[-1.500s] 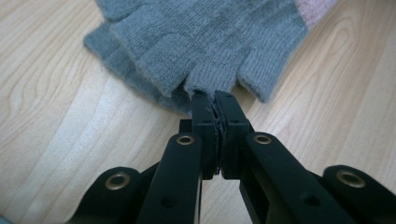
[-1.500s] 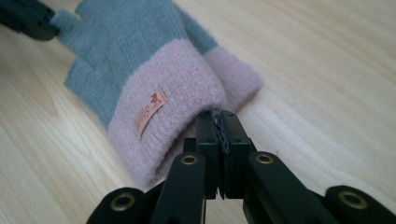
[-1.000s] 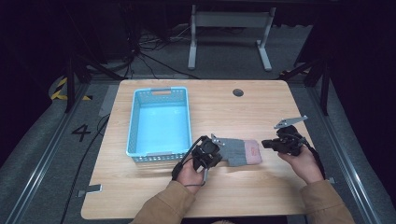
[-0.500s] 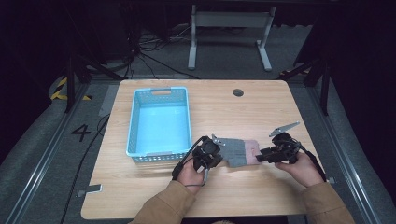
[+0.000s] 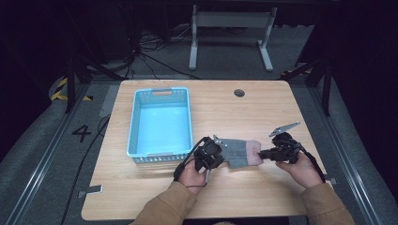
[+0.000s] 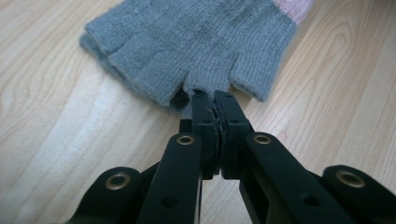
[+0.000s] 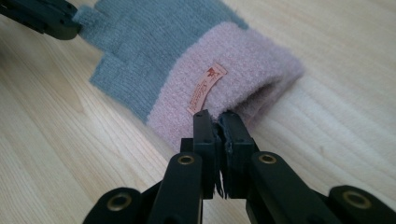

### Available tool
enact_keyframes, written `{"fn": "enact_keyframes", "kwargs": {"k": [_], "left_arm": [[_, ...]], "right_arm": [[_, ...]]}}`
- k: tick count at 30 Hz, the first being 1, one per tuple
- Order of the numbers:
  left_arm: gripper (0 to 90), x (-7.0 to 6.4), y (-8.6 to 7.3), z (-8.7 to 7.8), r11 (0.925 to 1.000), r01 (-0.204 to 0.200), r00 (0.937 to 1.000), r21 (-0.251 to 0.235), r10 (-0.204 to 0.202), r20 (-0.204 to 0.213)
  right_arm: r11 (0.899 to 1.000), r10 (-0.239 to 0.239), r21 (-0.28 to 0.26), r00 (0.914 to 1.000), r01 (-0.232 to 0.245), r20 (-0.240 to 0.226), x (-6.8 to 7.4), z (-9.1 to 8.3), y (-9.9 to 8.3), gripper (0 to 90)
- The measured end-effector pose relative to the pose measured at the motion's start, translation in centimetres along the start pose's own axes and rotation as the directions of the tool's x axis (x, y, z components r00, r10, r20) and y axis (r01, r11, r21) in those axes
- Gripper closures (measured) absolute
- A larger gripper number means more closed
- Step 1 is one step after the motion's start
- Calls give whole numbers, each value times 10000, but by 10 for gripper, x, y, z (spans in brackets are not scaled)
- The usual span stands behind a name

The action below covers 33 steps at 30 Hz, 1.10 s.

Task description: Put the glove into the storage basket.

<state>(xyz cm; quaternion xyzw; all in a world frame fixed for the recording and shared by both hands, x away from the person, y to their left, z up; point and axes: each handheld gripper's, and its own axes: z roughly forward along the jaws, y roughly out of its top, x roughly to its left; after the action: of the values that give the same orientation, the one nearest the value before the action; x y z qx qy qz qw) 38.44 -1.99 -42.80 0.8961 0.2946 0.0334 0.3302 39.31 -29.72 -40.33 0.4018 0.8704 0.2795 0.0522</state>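
Since a second ago my right gripper [image 5: 261, 153] has come in from the right side of the worktop [image 5: 263, 108] and now bites the pink cuff of the glove [image 5: 241, 152]; the left gripper [image 5: 217, 151] has stayed put at the other end. Right gripper view: fingers [image 7: 205, 135] pressed together on a pinch of pink cuff [image 7: 233, 79] just below the small sewn label [image 7: 207, 88], pink fuzz showing between them. Left gripper view: fingers [image 6: 201, 116] closed on the grey knit where the short finger stubs meet [image 6: 196, 88]. Glove lies flat on the wood near the front edge, grey end toward the left hand, pink end toward the right, just beside the near right corner of the blue basket [image 5: 136, 122] but apart from it. Judgement: holding both ends keeps the knit stretched and lets it lift as one flat piece rather than drooping; the basket, which holds nothing I can see, is the likely destination. Next move calls for raising both grippers together, spacing kept, so neither pinch slips.
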Motion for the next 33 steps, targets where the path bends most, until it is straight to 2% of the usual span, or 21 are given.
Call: {"fn": "enact_keyframes", "kwargs": {"k": [3, 7, 11, 13, 20, 21, 22, 24, 28, 30, 31, 33], "left_arm": [[880, 1, 1, -3, 9999, 10, 10000, -117, -10, 4], [880, 3, 4, -1, 9997, 61, 10000, -227, -62, -61], [880, 4, 5, 3, 10000, 36, 10000, -86, -37, -92], [880, 5, 4, 6, 10000, 63, 10000, 19, -63, -24], [868, 6, 2, 12, 9993, 212, 9997, 296, -216, 139], [844, 7, 2, 12, 9991, 234, 9996, 355, -239, 159], [753, 7, 2, 13, 9986, 374, 9991, 384, -381, 200], [712, 8, 2, 12, 9984, 461, 9985, 328, -470, 284], [636, 8, 2, 7, 9987, 491, 9978, 109, -495, 431], [614, 7, 3, 3, 9989, 460, 9976, -74, -456, 519], [603, 6, 4, -1, 9987, 447, 9967, -252, -429, 687], [592, 5, 5, -3, 9989, 360, 9969, -296, -339, 704]], "right_arm": [[9990, -38, -441, 9999, 45, 166, 0, -8, 3, 863], [9979, 158, -632, 9996, -143, 236, -5, -9, 7, 862], [9981, 240, -569, 9994, -225, 253, -9, -4, 8, 863], [9987, 395, -333, 9991, -390, 136, -12, 2, 7, 862], [9981, 573, -212, 9984, -572, 17, -17, 8, 6, 851], [9980, 603, -209, 9982, -603, -3, -18, 9, 6, 837], [9973, 684, -280, 9977, -683, 28, -19, 9, 5, 774], [9965, 728, -423, 9973, -724, 77, -20, 8, 5, 713], [9954, 585, -791, 9974, -550, 430, -20, -1, 3, 654], [9951, 526, -868, 9972, -479, 528, -20, -4, 3, 651], [9927, 554, -1104, 9964, -481, 642, -21, -10, 1, 644], [9922, 570, -1147, 9960, -488, 689, -21, -12, 1, 640]]}}
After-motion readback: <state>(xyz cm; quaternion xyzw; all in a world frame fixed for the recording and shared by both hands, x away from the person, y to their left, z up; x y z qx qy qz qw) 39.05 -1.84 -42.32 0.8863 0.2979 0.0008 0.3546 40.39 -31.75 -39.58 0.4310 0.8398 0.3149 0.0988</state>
